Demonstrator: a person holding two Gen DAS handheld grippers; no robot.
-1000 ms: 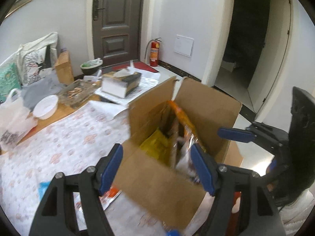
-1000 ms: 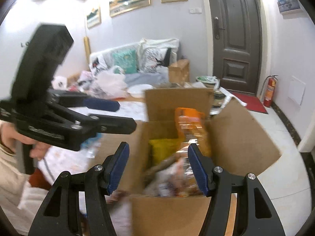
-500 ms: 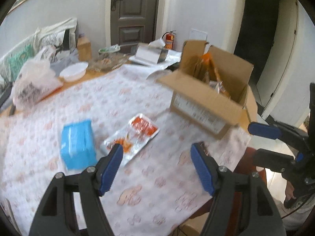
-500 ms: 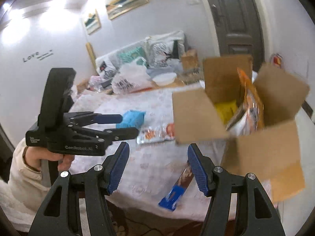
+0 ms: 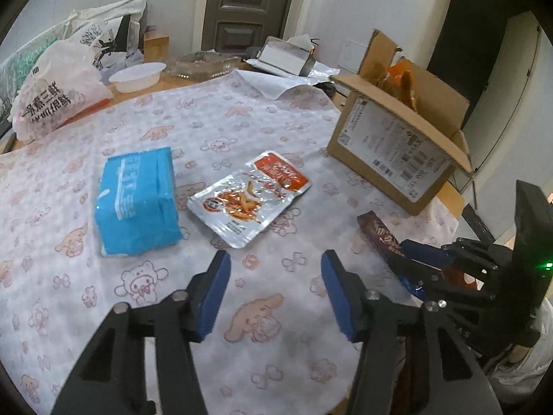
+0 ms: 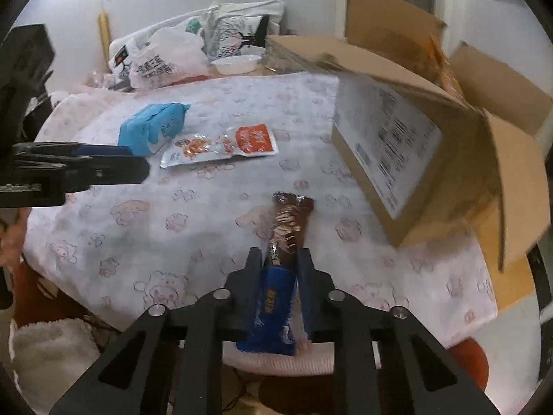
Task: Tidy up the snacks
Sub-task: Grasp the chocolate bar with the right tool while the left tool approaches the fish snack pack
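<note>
Left gripper (image 5: 274,292): your black angular plastic frame, blue ribbed pads, silver screw heads.
Right gripper (image 6: 280,269): your matching black frame, silver screws; green indicator light glowing on its body.
Clothing: your fluffy white garment (image 6: 52,352).

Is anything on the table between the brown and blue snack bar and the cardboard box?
Nothing visible: only bare tablecloth lies between the snack bar, clamped in the right gripper, and the cardboard box.
</note>
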